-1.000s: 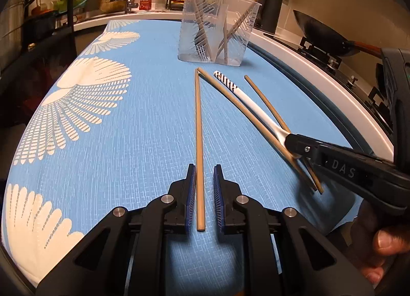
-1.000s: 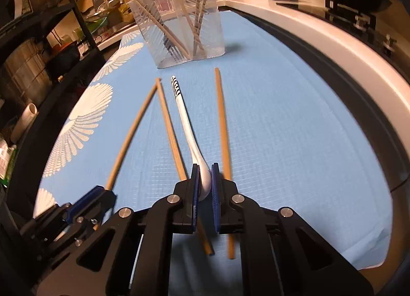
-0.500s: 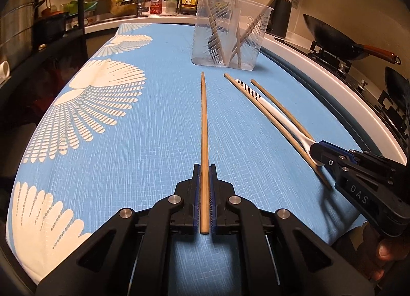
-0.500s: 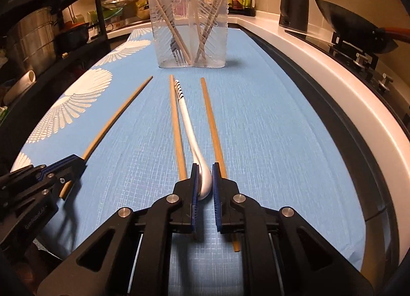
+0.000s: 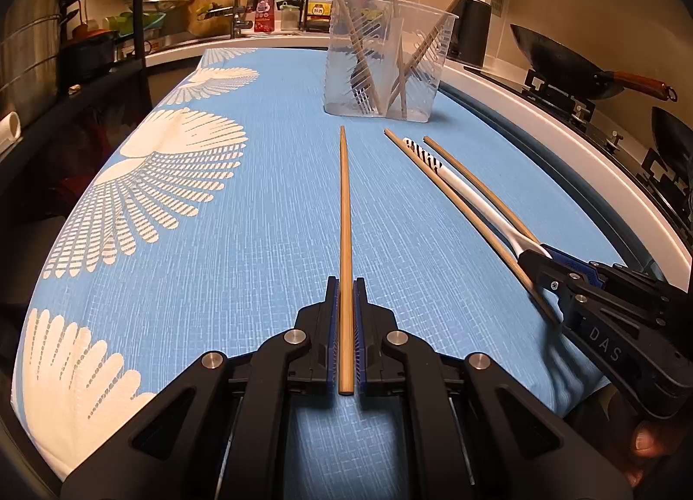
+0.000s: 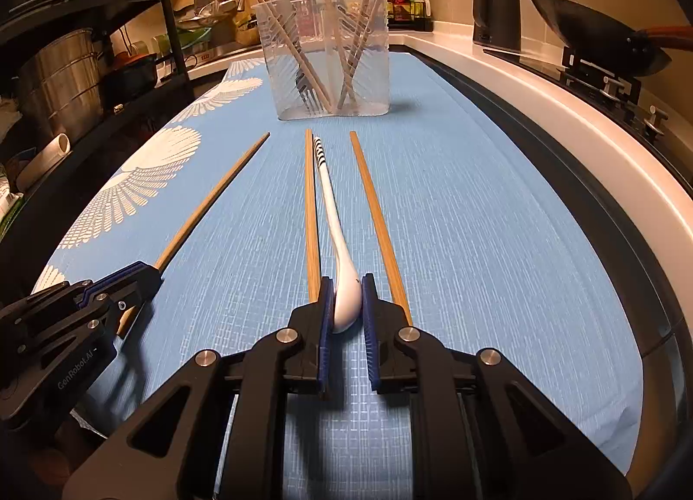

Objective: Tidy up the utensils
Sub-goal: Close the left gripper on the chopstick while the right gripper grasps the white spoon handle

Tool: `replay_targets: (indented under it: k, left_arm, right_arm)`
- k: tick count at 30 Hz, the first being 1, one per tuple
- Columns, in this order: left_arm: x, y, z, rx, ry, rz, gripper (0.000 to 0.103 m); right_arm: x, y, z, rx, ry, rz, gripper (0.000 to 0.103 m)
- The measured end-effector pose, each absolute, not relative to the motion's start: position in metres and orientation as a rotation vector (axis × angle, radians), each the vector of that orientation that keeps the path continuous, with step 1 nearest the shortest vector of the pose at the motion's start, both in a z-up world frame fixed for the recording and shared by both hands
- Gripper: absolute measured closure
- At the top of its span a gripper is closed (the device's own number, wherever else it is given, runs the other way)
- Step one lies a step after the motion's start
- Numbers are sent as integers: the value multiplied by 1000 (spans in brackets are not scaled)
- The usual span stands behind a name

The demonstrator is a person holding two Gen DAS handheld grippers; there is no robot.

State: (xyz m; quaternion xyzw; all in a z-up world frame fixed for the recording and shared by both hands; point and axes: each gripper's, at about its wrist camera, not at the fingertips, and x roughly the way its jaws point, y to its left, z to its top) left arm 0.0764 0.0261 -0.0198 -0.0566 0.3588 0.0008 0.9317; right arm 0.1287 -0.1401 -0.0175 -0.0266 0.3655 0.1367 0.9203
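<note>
- The left gripper is clenched on the near end of a wooden chopstick; the stick lies flat on the blue tablecloth, long axis running straight away from the gripper, tapered tip aimed at the container
- The right gripper has its blue pads pressed against both sides of the bowl of a white spoon, grasping it at the near end
- The spoon rests on the cloth with its handle stretching straight ahead, the black-striped handle end farthest off and pointing at the container
- Two more chopsticks flank the spoon, roughly parallel to it: one just beside its left, one a little apart on its right, their near ends running alongside the outer faces of the right gripper's fingers
- The held chopstick lies well apart to the left of this group, angled inward at its far tip
- Beyond all the tips stands a clear plastic container, upright, holding several chopsticks leaning crosswise and at least one fork, tines down
- Farther off at right, a black wok sits on the stove
</note>
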Motion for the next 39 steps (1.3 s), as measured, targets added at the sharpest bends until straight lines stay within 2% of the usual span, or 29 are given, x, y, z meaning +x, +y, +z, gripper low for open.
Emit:
replay_targets:
  k: [28,39]
  left_arm:
    - [76,24,-16,-110,718,1,97]
    - [54,21,24,-42,496,23,97]
  right_arm:
    - [117,-135,-7,-138,680,227,92]
    - [102,-140,33,-144,592,199,92]
